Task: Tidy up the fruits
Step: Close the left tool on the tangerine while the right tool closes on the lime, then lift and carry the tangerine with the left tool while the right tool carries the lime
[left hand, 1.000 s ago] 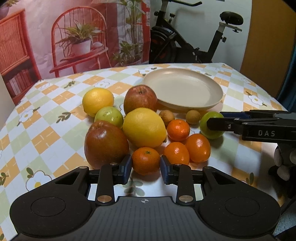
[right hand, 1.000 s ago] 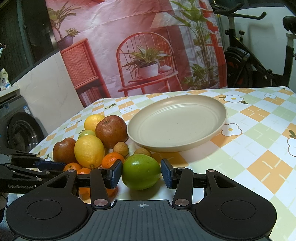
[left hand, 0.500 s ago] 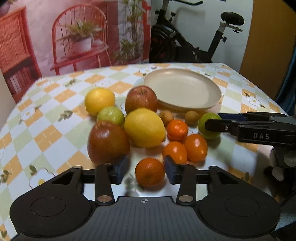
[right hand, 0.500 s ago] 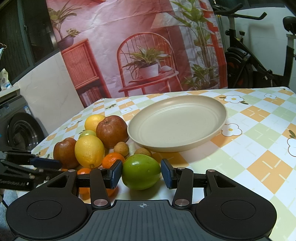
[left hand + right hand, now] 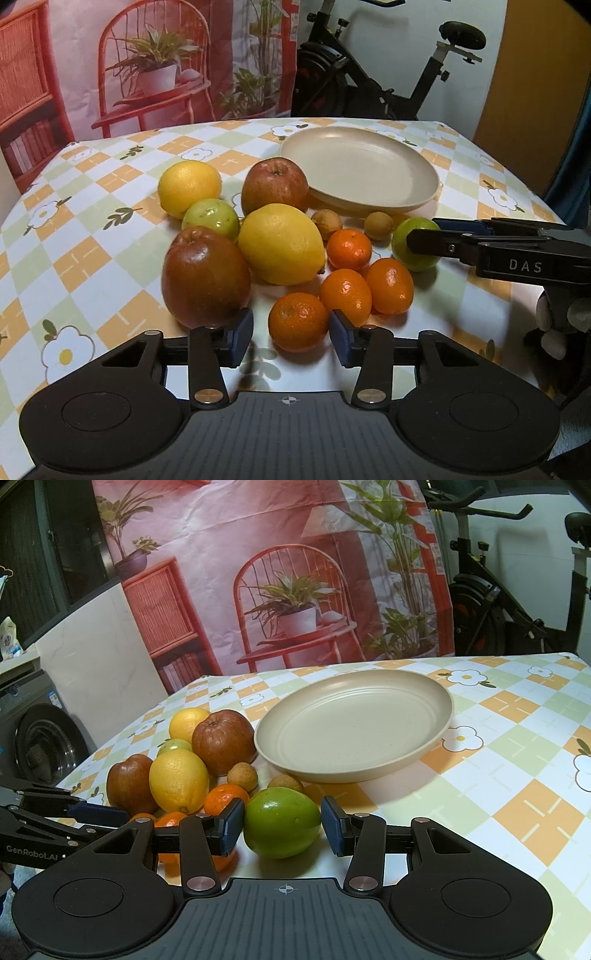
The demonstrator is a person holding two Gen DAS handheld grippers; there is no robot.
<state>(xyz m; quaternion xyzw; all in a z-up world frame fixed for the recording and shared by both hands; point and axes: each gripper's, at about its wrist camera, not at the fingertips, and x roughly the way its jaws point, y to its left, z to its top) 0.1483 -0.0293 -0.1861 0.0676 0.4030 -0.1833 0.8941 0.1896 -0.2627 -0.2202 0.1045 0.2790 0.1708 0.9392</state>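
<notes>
Left gripper (image 5: 291, 334) tips steeply down at the near edge of the fruit pile, and its jaws have just been closing in; a small mandarin (image 5: 298, 321) sits between the blue pads, right pad at its skin, a sliver of gap on the left, so nothing pinched yet. Right gripper (image 5: 282, 825) lies flatter, aimed across the table, its pads hugging both flanks of the green fruit (image 5: 281, 823), which rests on the checked tablecloth (image 5: 517, 768).

From the left camera, the beige plate (image 5: 424, 192) is bare at one o'clock of the pile, and the right gripper's black fingers reach in from three o'clock, with white-gloved fingertips (image 5: 554, 339) under them. Only this view counts four mandarins in a cluster.

From the right camera, the plate sits at twelve o'clock, and a washing machine (image 5: 40, 738) shows at nine o'clock, unseen by the other lens. The left gripper's fingers poke in low at eight o'clock.
</notes>
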